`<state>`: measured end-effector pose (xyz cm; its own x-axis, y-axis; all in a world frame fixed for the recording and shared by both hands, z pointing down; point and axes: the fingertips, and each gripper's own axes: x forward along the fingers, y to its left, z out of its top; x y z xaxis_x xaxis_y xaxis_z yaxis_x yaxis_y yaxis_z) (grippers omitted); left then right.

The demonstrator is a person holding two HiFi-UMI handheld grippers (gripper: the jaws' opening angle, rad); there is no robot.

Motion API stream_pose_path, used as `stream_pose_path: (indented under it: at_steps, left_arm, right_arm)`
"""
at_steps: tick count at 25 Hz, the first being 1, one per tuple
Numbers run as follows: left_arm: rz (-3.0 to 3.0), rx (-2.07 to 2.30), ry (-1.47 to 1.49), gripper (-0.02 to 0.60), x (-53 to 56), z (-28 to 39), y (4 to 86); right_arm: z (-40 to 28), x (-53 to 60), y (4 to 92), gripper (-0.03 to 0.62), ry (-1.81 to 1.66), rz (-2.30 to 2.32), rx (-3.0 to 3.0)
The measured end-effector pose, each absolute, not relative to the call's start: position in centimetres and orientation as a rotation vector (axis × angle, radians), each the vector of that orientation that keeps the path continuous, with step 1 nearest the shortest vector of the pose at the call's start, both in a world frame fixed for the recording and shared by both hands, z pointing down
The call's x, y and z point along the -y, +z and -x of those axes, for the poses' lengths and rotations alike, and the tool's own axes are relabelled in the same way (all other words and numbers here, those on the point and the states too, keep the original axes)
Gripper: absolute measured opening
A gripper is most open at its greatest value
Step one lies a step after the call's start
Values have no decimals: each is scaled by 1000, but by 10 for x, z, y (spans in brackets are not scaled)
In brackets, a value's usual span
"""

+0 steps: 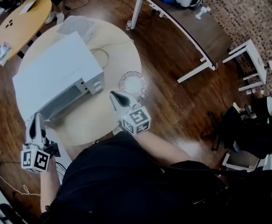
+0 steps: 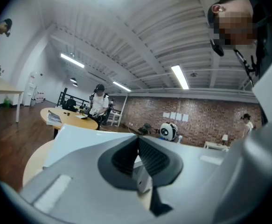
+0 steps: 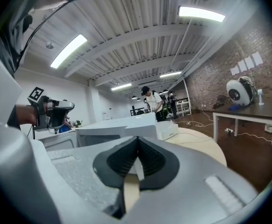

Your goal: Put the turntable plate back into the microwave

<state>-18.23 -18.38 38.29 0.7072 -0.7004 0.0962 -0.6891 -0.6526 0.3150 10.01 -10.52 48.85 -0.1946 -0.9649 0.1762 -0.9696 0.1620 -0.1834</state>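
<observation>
The turntable plate [image 1: 133,83], round with a patterned rim, lies flat on the round wooden table [image 1: 122,55], just right of the white microwave [image 1: 56,73]. My right gripper [image 1: 113,95] is shut and empty, its tips a short way below-left of the plate, not touching it. My left gripper [image 1: 37,117] hovers by the microwave's front left corner, jaws shut on nothing. In the left gripper view the shut gripper [image 2: 138,138] points over the microwave [image 2: 80,139]. The right gripper [image 3: 137,138] faces the microwave [image 3: 122,127]; the plate is hidden there.
A white box [image 1: 77,24] and a cable [image 1: 101,52] lie behind the microwave. A long brown desk [image 1: 187,22] stands to the upper right, a yellow round table [image 1: 19,24] upper left, a white stool [image 1: 250,64] at the right. A person [image 3: 152,99] stands far off.
</observation>
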Motion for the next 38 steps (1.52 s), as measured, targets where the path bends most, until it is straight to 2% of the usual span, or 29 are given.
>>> stream_pose_path:
  at_steps: [11, 23, 38]
  left_arm:
    - [-2644, 1101, 61, 3, 172, 150, 377]
    - [-2676, 1069, 153, 3, 165, 135, 379]
    - [-2733, 967, 254, 3, 164, 84, 384]
  right_arm:
    - [-170, 85, 533, 2, 468, -2136, 2193]
    - [-218, 67, 564, 2, 569, -2285, 2038]
    - [-271, 37, 595, 2, 724, -2434, 1870]
